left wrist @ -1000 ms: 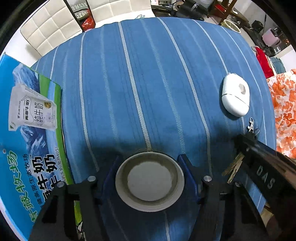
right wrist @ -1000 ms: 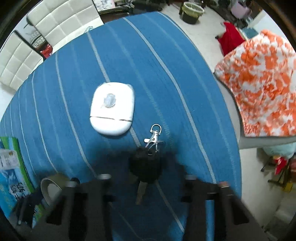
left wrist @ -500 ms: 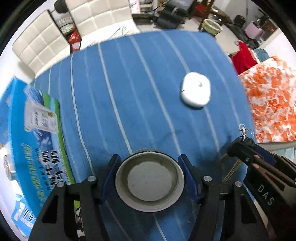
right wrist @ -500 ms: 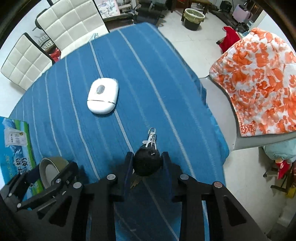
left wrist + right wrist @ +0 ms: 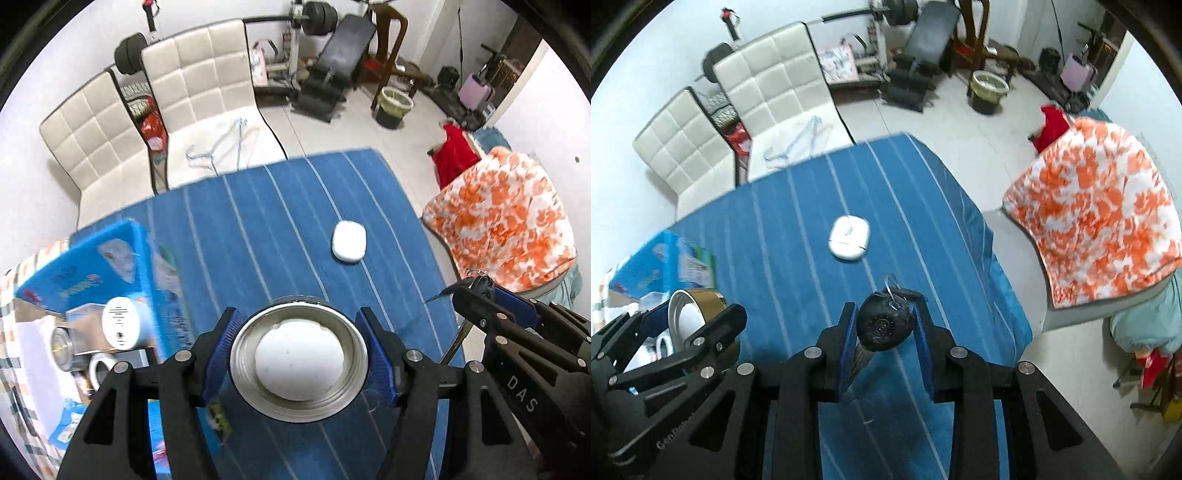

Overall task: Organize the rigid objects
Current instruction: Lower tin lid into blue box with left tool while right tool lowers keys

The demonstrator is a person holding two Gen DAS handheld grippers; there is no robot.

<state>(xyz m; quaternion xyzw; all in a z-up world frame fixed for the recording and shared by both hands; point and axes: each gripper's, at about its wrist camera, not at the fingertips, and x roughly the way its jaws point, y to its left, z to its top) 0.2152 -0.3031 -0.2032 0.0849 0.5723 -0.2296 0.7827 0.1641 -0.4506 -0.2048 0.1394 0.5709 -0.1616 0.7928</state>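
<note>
The left claw is closed on a round metal tin, its blue pads pressing the tin's left and right walls. The tin's open mouth faces the left wrist camera, so its axis runs along the claw's fingers, and a white inner base is visible. The right claw is clamped on a black key fob, one pad on each side of the fob. The fob's long axis lies roughly along the fingers: the key ring points away from the camera, and the key blades point back toward it. Both items are held clear above the bench, which carries a blue striped cloth. A white oval case lies flat on the cloth near the bench centre, well apart from both claws. A blue carton stands at the left edge of the bench, open, with several containers inside; their detail is blurred.
</note>
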